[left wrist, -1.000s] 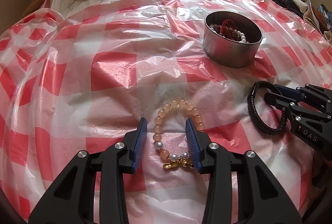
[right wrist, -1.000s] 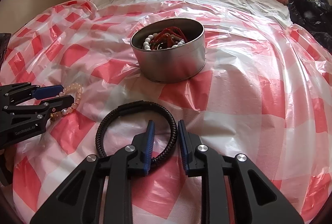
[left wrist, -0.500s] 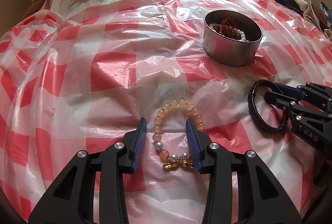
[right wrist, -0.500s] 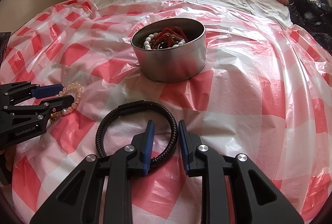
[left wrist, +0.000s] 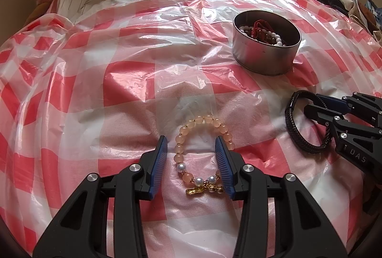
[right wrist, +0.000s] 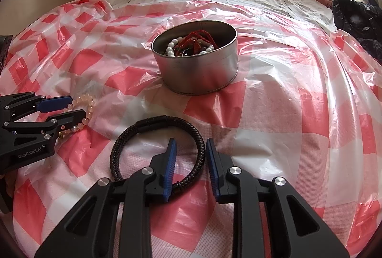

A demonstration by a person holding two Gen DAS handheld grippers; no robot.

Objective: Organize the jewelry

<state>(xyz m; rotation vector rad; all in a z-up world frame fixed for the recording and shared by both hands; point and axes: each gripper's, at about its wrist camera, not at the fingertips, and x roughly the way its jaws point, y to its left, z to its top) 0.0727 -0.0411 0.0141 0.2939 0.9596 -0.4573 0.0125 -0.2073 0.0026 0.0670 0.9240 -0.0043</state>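
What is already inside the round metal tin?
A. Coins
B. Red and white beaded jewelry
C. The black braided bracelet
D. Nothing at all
B: the tin holds red cord pieces and white beads, while the black braided bracelet lies outside on the checked plastic sheet.

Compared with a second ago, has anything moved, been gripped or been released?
Nothing visibly changed. The left gripper straddles the peach bead bracelet, the right gripper straddles one side of the black braided bracelet, neither clamped; the tin sits untouched.
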